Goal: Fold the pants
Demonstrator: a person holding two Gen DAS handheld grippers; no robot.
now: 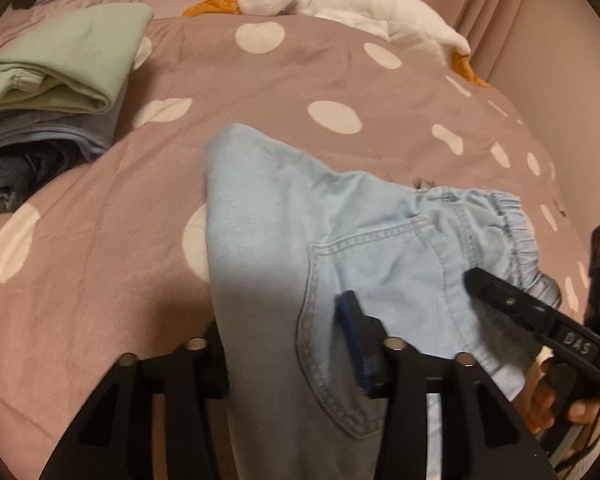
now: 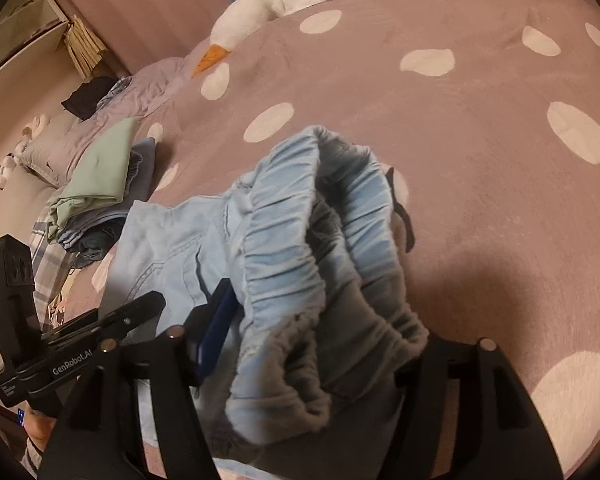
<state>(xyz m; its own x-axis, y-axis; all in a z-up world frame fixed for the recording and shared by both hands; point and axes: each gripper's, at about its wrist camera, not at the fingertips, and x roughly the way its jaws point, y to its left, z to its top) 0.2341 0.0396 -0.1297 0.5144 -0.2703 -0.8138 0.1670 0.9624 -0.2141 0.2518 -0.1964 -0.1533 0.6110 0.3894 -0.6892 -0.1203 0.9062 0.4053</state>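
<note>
Release step: pants (image 1: 284,216) rest on the bed (image 1: 100,240); both grippers (image 1: 288,332) (image 2: 319,344) stand apart; next, withdraw clear

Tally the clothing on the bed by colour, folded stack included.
Light blue: 1, the pants between the grippers
Green: 1, top of the stack
Grey-blue: 1, below it
Dark denim: 1, stack bottom
Total: 4

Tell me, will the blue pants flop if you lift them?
Probably yes: the pants already sag in soft folds over the bed. The gathered waistband looks stretchy, so it may bunch. They seem light.
</note>
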